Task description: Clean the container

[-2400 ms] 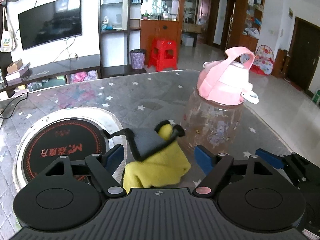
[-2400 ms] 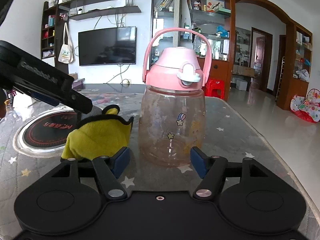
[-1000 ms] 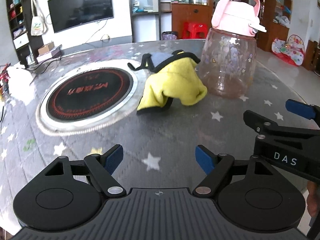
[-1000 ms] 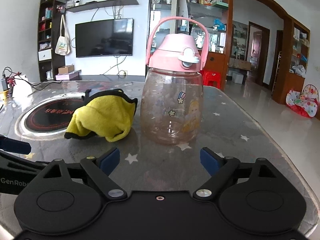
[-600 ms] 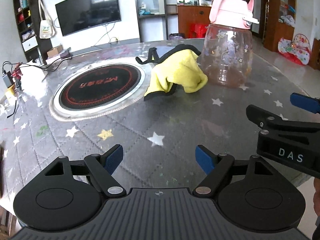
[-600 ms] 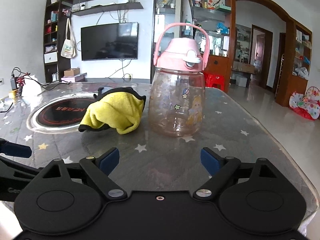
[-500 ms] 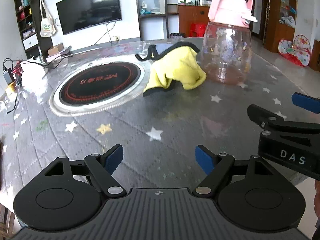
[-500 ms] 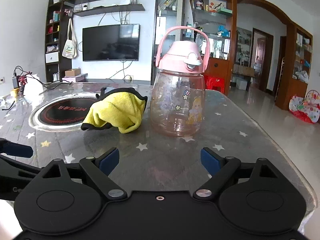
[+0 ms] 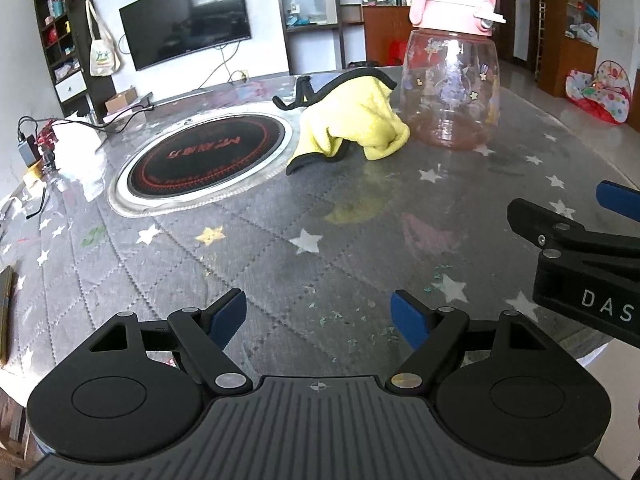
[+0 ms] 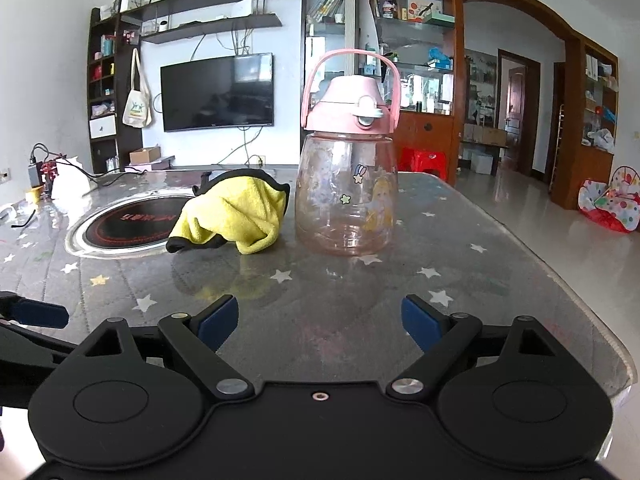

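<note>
A clear plastic bottle (image 9: 451,92) (image 10: 347,200) with a pink lid and carry handle stands upright on the table. A crumpled yellow cloth with black trim (image 9: 352,124) (image 10: 236,212) lies just left of it, touching or nearly touching it. My left gripper (image 9: 320,316) is open and empty, low over the near part of the table, well short of both. My right gripper (image 10: 320,320) is open and empty, facing the bottle from a distance. Its body also shows at the right edge of the left wrist view (image 9: 580,248).
The table (image 9: 280,240) has a glossy grey star-print cover. A round induction hob (image 9: 204,156) (image 10: 132,224) is set into it left of the cloth. Cables and small items lie at the far left (image 9: 36,148). The table's right edge drops to the floor (image 10: 592,300).
Both grippers have drawn back from the cloth and the bottle, which now look farther away. The left gripper, earlier right at the cloth, is clear of it. Cloth and bottle stay put.
</note>
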`<act>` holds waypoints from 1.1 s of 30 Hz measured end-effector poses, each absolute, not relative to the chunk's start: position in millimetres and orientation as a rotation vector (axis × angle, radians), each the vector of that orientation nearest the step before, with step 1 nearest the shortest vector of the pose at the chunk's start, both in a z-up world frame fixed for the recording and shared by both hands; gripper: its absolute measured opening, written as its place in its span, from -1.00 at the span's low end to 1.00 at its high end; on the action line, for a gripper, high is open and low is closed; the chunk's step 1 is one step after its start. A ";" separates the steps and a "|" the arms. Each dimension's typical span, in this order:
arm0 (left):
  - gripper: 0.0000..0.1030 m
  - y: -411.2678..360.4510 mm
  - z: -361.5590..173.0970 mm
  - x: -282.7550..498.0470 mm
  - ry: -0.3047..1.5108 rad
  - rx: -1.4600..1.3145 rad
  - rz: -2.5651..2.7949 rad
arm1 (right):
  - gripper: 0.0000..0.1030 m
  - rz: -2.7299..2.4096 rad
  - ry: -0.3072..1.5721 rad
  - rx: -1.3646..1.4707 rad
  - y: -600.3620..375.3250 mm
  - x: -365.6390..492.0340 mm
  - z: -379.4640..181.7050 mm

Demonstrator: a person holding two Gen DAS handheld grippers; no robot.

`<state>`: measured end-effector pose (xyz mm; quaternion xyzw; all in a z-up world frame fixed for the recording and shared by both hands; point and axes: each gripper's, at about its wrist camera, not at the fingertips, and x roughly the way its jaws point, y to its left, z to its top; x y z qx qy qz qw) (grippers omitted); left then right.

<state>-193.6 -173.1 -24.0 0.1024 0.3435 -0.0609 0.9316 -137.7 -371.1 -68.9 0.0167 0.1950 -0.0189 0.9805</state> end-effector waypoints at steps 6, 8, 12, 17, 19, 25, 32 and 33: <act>0.56 -167.2 -23.3 -189.3 0.705 0.178 -0.133 | 0.77 -0.041 0.392 0.035 -370.6 -137.9 -70.2; 0.56 -164.6 -23.3 -187.9 0.697 0.177 -0.131 | 0.77 -0.045 0.400 0.034 -368.4 -135.8 -71.7; 0.56 -156.2 -22.5 -180.8 0.708 0.158 -0.137 | 0.77 -0.057 0.417 0.027 -359.7 -130.9 -72.5; 0.56 -144.3 -26.0 -171.5 0.719 0.134 -0.160 | 0.77 -0.069 0.434 0.009 -346.5 -122.3 -69.1; 0.56 -139.4 -28.1 -167.4 0.725 0.130 -0.169 | 0.77 -0.080 0.437 0.000 -340.0 -119.4 -69.4; 0.56 -133.3 -29.3 -159.2 0.726 0.128 -0.209 | 0.77 -0.114 0.462 -0.028 -325.3 -114.3 -68.4; 0.56 -132.7 -27.4 -153.1 0.730 0.136 -0.254 | 0.77 -0.197 0.467 -0.043 -317.0 -113.5 -56.2; 0.56 -132.3 -27.8 -152.5 0.735 0.138 -0.255 | 0.77 -0.203 0.467 -0.044 -316.3 -113.0 -55.1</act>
